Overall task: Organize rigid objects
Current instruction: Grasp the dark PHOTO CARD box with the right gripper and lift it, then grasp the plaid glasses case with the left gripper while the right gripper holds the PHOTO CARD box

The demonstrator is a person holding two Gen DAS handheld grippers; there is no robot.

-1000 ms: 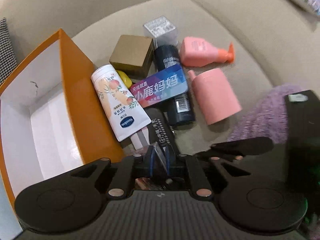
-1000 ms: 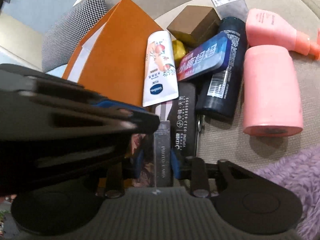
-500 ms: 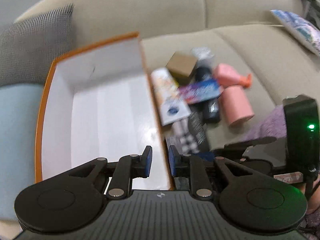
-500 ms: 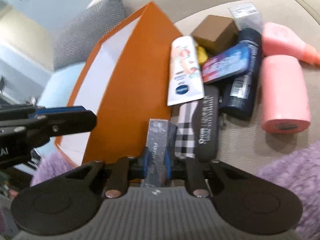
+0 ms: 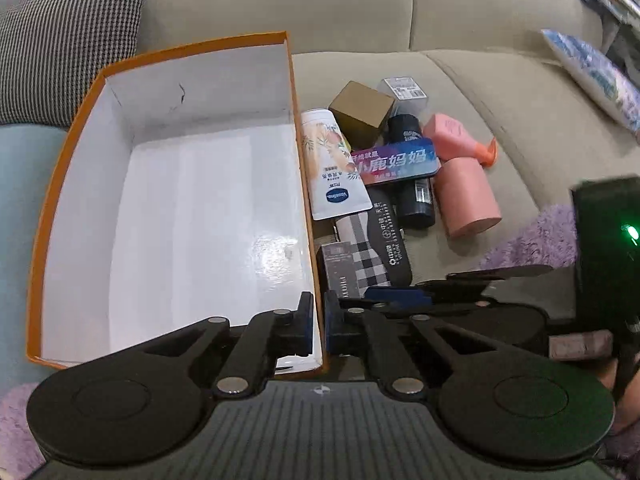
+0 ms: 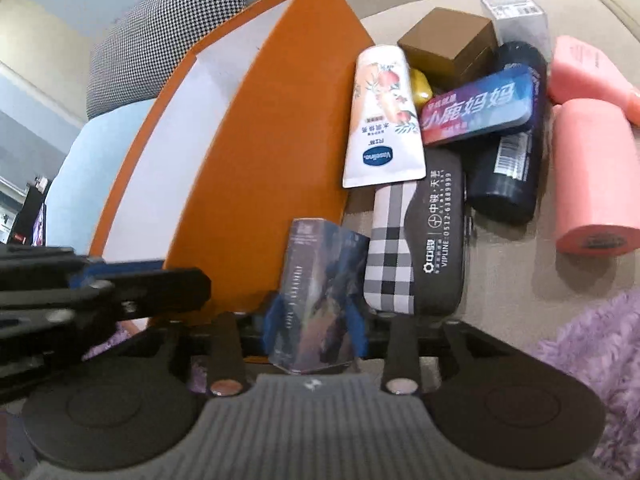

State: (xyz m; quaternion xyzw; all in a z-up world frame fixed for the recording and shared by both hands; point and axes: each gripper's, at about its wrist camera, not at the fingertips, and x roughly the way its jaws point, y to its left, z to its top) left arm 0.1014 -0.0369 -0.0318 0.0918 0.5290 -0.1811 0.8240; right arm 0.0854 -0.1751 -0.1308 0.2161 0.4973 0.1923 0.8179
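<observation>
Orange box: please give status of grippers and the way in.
Left gripper shut, empty, over orange box wall. Right gripper opening, small dark box between its fingers. Box interior empty; nothing blocks.

Open orange box (image 5: 298,184) with bare white inside; dark small carton (image 6: 316,296) upright, toiletries piled beside

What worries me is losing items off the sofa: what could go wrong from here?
On the right gripper the fingers are opening with the small dark box between them, outside the orange box: it may drop short. The left gripper pinches the orange box's thin wall on the soft sofa; pulling could tilt or bend it.
</observation>
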